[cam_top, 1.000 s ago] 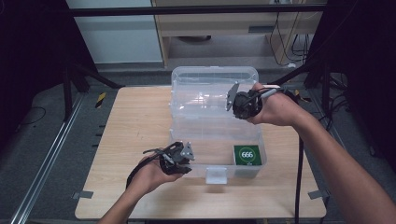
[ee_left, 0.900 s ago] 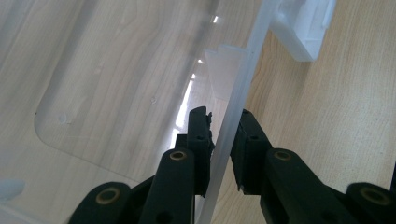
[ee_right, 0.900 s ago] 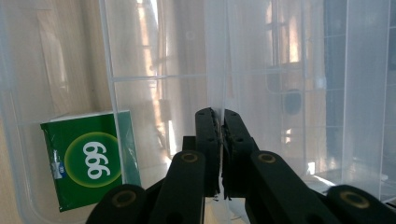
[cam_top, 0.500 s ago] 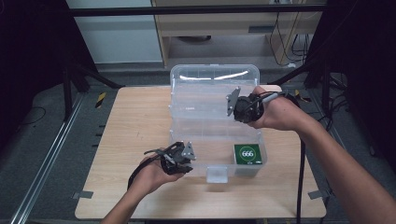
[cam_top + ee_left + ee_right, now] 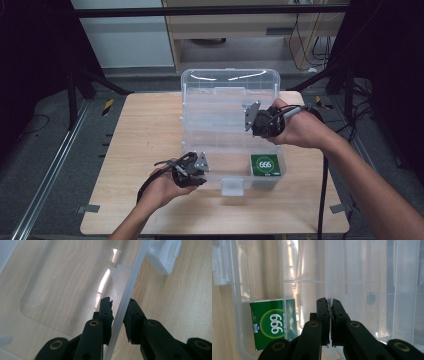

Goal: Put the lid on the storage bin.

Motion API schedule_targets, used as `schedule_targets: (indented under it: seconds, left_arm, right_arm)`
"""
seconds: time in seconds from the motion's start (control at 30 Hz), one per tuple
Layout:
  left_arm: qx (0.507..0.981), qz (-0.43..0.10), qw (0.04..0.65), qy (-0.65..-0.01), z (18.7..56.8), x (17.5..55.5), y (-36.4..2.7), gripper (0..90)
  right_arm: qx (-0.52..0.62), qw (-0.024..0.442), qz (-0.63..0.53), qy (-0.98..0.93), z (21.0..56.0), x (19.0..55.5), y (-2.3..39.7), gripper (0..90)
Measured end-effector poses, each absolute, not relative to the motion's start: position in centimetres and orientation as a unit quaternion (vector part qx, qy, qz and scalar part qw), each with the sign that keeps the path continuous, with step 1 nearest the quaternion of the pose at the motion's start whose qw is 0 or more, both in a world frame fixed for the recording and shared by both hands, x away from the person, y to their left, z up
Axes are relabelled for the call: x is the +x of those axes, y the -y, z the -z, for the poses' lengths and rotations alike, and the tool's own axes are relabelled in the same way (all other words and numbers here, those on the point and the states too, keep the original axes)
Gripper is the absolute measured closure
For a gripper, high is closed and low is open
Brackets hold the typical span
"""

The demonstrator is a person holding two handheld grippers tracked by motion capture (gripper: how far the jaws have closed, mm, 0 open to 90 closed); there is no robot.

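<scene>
My bare forearms, no sleeves | my left black two-jaw gripper (image 5: 197, 171), brass-ringed screws, grey three-cornered plate | my right black two-jaw gripper (image 5: 252, 120), trailing black cable

Right tongs (image 5: 330, 305) rise from bottom edge, jaws pinched on thin clear inner wall (image 5: 329, 277) of transparent plastic box (image 5: 372, 290). Green carton (image 5: 272, 323), printed "999" in white on round emblem, stands left of tongs, inside box corner. White latch (image 5: 219, 267) far left of tongs; wooden counter (image 5: 222, 327) below it.
</scene>
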State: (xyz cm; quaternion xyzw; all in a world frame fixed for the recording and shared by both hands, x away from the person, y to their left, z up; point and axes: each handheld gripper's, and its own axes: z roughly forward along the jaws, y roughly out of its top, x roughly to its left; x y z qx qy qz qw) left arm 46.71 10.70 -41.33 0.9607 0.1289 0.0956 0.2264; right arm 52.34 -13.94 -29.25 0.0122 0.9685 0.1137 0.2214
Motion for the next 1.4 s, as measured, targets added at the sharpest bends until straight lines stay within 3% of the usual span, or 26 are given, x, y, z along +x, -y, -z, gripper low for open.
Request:
schedule_targets:
  seconds: [1.07, 1.4]
  left_arm:
    - [0.952, -0.090, 0.243, -0.162, 41.6, 46.2, -10.7, 75.8]
    - [0.955, -0.099, 0.242, -0.140, 41.6, 46.5, -10.8, 75.6]
  right_arm:
    - [0.011, 0.216, -0.129, -0.968, 29.7, 51.7, 14.4, 86.0]
    - [0.006, 0.214, -0.135, -0.967, 30.0, 50.8, 14.7, 86.1]
